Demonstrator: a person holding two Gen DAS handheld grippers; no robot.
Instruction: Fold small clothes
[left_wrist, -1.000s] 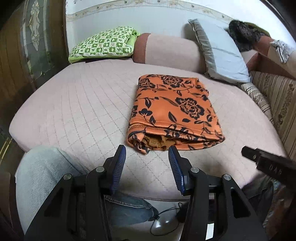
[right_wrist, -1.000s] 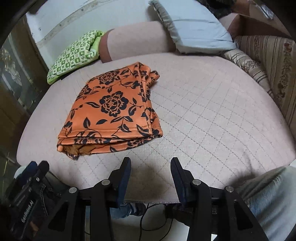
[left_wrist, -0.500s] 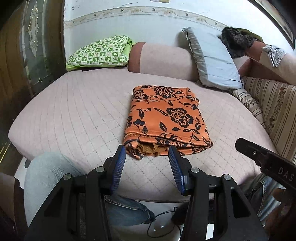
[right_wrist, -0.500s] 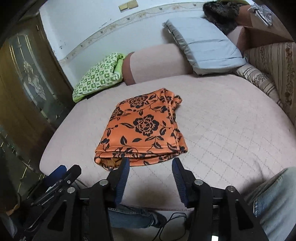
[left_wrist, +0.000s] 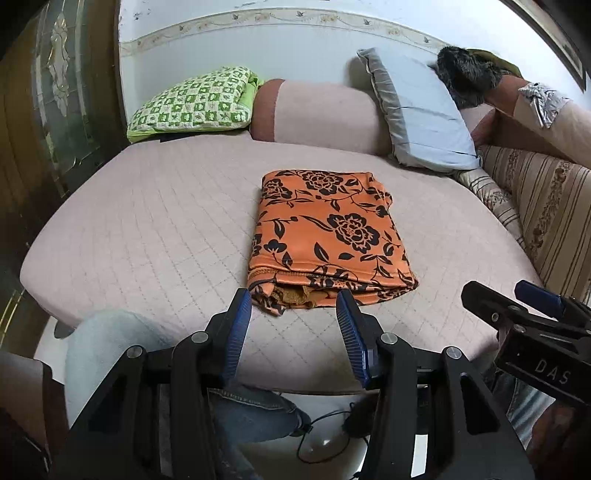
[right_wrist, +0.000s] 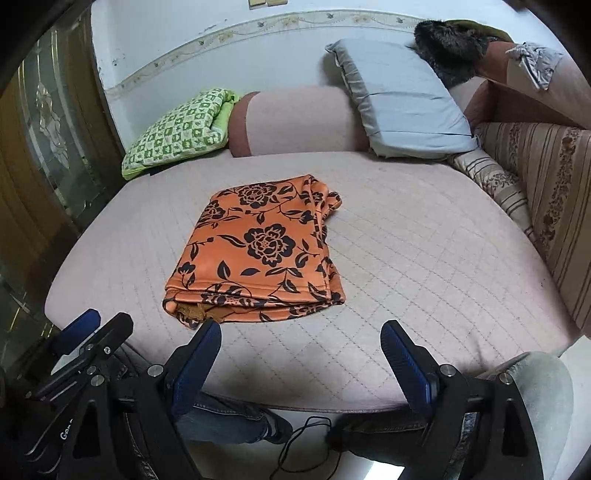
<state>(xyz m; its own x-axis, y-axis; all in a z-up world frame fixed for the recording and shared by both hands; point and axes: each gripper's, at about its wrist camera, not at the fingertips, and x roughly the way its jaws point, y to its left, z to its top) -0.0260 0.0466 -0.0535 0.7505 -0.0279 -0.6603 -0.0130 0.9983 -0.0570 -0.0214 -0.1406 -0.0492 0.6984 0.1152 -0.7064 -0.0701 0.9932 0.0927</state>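
Striped sofa back (right_wrist: 554, 206) cut off rightward; inner layers of folded orange cloth (left_wrist: 328, 236) hidden.

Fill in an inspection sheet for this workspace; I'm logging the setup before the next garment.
Surface: pink quilted sofa seat, no wrinkles seen.
Job's things: orange garment with black flowers, folded flat into a rectangle, touching neither gripper.
Clutter: green checked cushion, grey-blue pillow, black furry item.
Grippers: left gripper part open, empty; right gripper empty, jaws just opened wide.
Cables: thin black cable on floor.
Surroundings: striped sofa arm, white wall.
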